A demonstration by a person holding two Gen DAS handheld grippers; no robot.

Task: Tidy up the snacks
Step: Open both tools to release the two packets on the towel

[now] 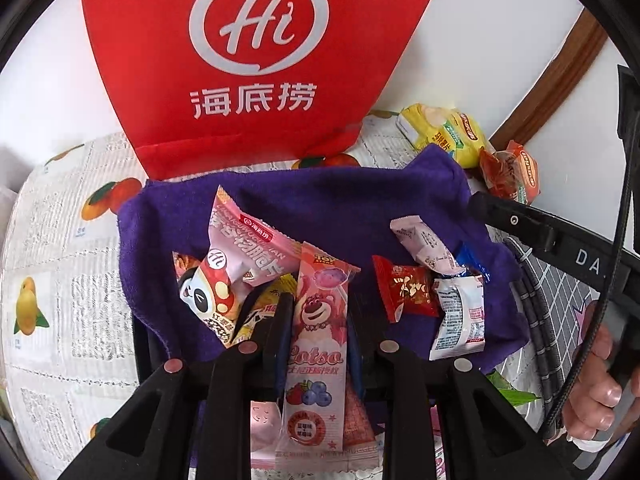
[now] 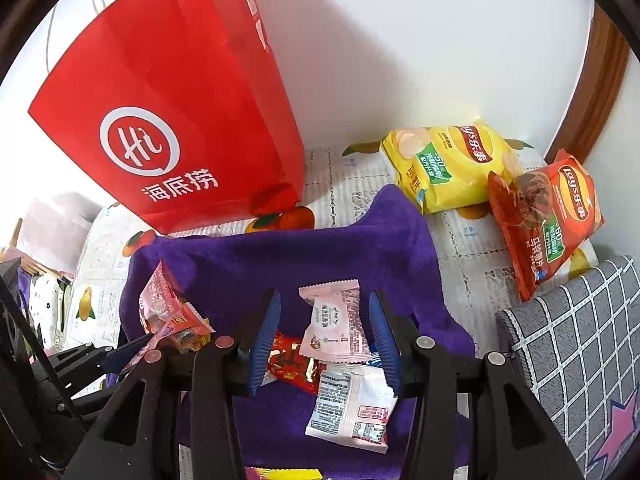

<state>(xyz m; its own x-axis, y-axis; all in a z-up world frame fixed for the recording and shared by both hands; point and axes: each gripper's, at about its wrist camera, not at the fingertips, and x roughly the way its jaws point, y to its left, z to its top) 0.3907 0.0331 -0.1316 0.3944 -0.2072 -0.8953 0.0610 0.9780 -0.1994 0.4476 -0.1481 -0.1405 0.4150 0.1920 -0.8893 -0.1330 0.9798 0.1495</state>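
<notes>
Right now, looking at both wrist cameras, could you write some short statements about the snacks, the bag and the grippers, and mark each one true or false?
1. The left gripper is shut on the long pink snack packet. True.
2. The red paper bag lies flat on the purple cloth. False: it stands upright behind the cloth.
3. The yellow chip bag sits beside the orange chip bag, near the wall. True.
4. The right gripper is shut on the red candy wrapper. False: its jaws stand apart around a pale pink packet without pressing on it.
</notes>
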